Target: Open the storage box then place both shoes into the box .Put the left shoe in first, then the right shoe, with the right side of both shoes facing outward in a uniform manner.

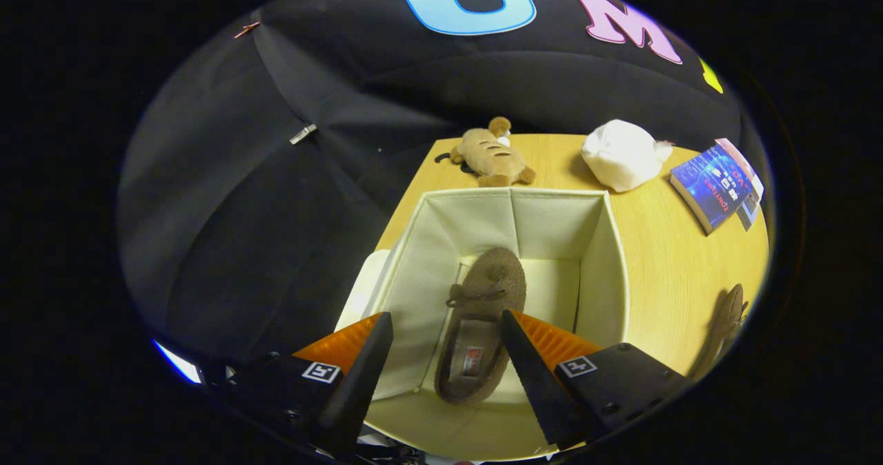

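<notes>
Brown shoe (pixel 481 327) below parted tongs (pixel 447 330)

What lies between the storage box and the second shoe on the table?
In the gripper view, only bare table lies between the storage box and the second shoe. The fingers stand open.

A light wooden table (pixel 655 258) takes up the centre and right of the frame. On it, at centre, stands an open cream fabric storage box (pixel 610 258). Behind the box, toward the upper centre, lies a tan plush toy animal (pixel 491 154). To its right, at upper right, rests a white rounded cloth bundle (pixel 621 153), and further right a blue-covered book (pixel 714 185) lies flat near the table's edge. At lower right, a brown suede moccasin shoe (pixel 726 323) sits on the tabletop beside the box.
</notes>
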Demonstrator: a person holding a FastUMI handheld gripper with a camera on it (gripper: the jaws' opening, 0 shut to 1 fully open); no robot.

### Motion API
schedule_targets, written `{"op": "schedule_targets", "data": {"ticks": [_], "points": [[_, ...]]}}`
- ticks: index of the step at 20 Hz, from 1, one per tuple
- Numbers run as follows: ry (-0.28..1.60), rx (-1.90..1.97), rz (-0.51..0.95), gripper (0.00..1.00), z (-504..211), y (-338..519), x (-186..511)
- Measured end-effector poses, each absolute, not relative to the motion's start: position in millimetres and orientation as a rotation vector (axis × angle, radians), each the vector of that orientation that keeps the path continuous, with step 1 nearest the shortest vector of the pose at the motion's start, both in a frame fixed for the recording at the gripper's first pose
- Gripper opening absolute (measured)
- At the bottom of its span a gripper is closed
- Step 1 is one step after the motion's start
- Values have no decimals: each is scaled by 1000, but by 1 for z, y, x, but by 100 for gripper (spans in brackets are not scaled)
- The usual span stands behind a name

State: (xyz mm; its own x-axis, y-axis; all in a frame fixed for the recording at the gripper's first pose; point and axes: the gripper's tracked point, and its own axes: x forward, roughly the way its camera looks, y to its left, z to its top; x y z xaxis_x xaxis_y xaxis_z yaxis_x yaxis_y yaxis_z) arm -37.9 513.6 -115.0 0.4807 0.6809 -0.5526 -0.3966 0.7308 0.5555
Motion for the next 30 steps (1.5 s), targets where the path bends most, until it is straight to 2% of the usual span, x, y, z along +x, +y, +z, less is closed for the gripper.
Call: {"op": "schedule_targets", "data": {"ticks": [7, 12, 15, 21, 25, 30], "points": [[583, 318, 784, 98, -68, 429, -46], [472, 258, 767, 98, -67, 328, -55], [512, 223, 697, 98, -103, 260, -58], [683, 178, 438, 99, -209, 117, -65], [807, 105, 339, 99, -279, 65, -69], [892, 9, 290, 97, -346, 47, -55]]}}
